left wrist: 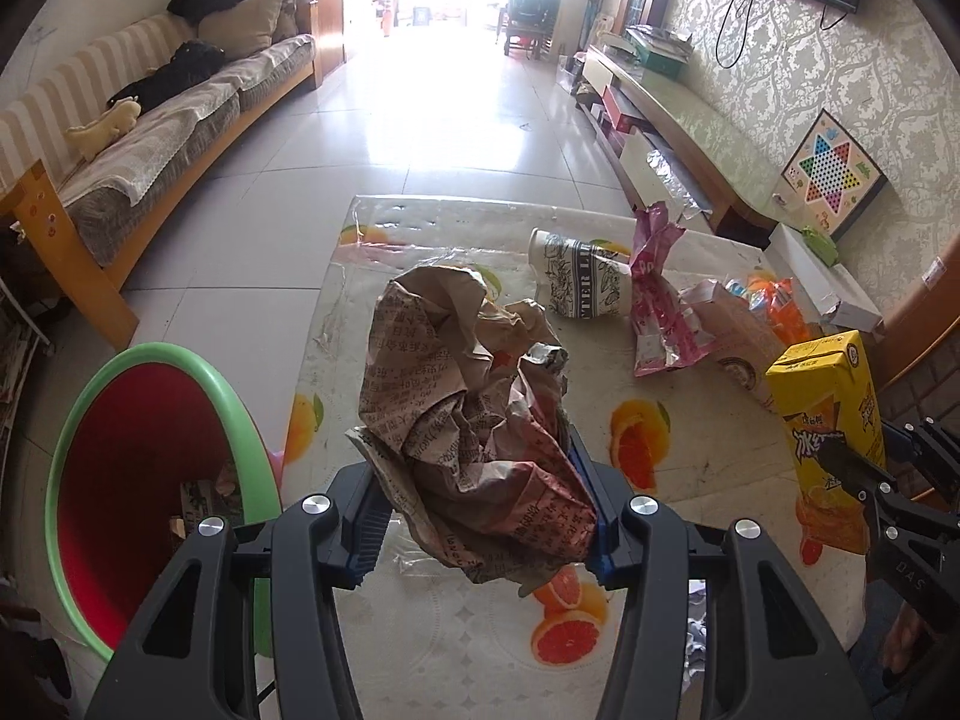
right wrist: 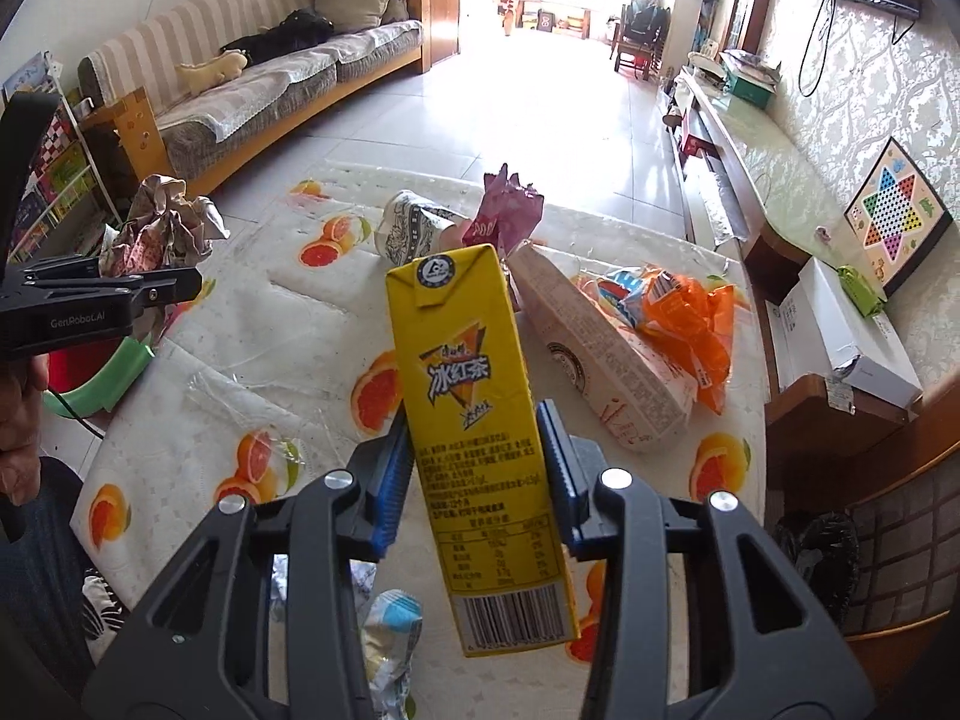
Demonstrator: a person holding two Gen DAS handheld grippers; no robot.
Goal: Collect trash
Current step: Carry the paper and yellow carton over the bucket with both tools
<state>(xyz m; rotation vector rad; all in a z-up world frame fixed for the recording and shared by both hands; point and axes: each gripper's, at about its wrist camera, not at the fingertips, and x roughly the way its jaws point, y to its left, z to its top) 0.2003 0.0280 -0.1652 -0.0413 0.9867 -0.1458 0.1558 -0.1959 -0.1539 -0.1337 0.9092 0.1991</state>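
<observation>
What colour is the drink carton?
Yellow carton, best seen in the right wrist view.

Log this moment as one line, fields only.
left hand-held gripper: shut on crumpled paper bag | right hand-held gripper: shut on yellow tea carton | bin: beside table

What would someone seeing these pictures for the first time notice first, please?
Most striking is the crumpled brown paper clamped in the left hand-held gripper, raised above the fruit-print tablecloth. Next comes the yellow drink carton gripped upright by the right hand-held gripper. A green-rimmed red bin stands beside the table's left edge, and wrappers litter the far side.
</observation>
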